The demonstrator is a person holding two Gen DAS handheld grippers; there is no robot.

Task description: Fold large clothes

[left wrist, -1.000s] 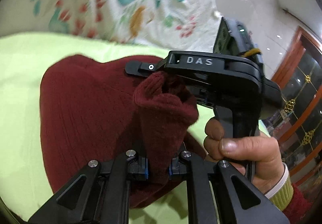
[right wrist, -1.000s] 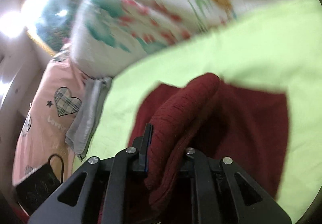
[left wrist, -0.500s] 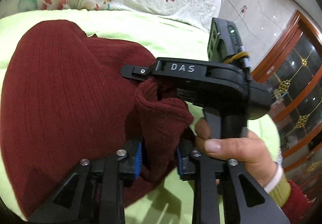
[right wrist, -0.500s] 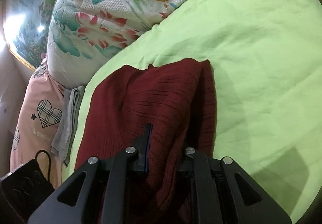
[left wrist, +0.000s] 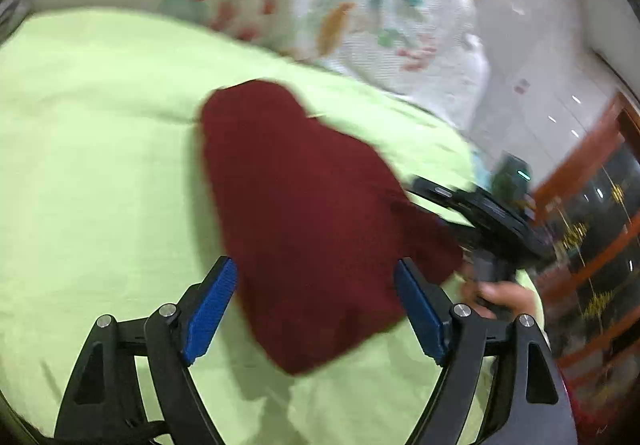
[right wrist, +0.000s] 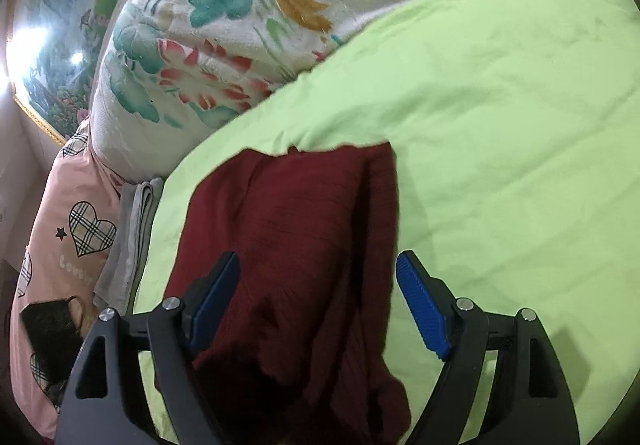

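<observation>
A dark red knitted sweater (left wrist: 308, 213) lies folded in a heap on the light green bed sheet (left wrist: 100, 173). My left gripper (left wrist: 316, 285) is open, its blue pads wide apart just above the sweater's near end, holding nothing. In the right wrist view the sweater (right wrist: 296, 245) lies folded lengthwise on the sheet (right wrist: 500, 125). My right gripper (right wrist: 318, 285) is open over it and empty. The right gripper's black body (left wrist: 492, 217) and the hand holding it show at the sweater's right edge in the left wrist view.
A white floral quilt (right wrist: 224, 29) is piled at the head of the bed, also in the left wrist view (left wrist: 352, 13). A pink heart-print pillow (right wrist: 68, 229) and a folded grey cloth (right wrist: 136, 229) lie at the bed's left side. A wooden cabinet (left wrist: 592, 205) stands right.
Both grippers have opened and let go of the sweater, which they were gripping before. The sweater has dropped onto the sheet and the left gripper has pulled back from it.
</observation>
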